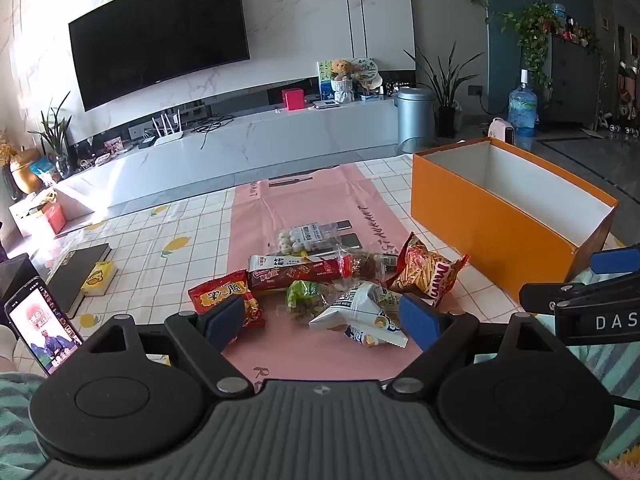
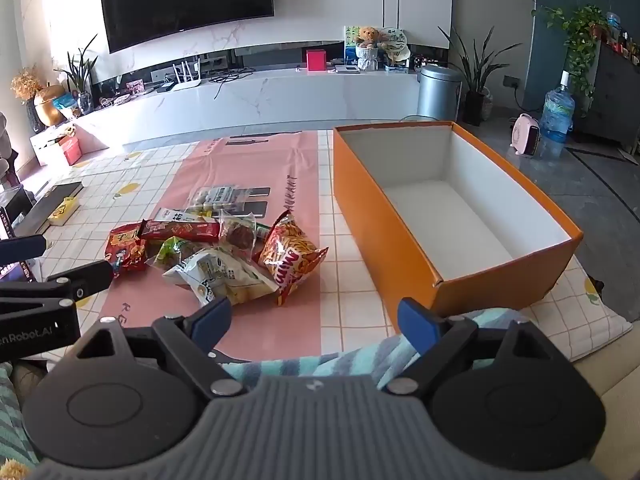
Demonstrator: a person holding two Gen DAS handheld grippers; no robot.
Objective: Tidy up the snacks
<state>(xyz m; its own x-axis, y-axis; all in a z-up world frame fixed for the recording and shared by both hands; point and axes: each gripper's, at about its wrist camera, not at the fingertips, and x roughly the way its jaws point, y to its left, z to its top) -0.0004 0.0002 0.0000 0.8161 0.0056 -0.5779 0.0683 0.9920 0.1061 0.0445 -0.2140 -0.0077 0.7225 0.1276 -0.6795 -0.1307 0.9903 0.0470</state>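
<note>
A heap of snack packets lies on a pink sheet [image 1: 288, 208]: a red crisp bag [image 1: 226, 294], a long dark red pack [image 1: 296, 272], a green pack [image 1: 304, 296], a white bag [image 1: 362, 314], an orange stick-snack bag [image 1: 428, 270] and a clear bag of white balls [image 1: 308, 236]. An orange box [image 2: 384, 232] with a white, bare inside stands to their right. My left gripper [image 1: 320, 318] hangs open just short of the heap, nothing between its blue pads. My right gripper [image 2: 314, 320] is open too, over the table's near edge by the box's front corner.
A phone [image 1: 44, 326] leans at the left, beside a black book [image 1: 78, 276] and a yellow box [image 1: 98, 278]. A striped teal cloth [image 2: 360, 354] covers the near edge. Beyond the table are a TV console [image 1: 248, 140], a bin [image 1: 416, 114] and a water jug [image 1: 522, 106].
</note>
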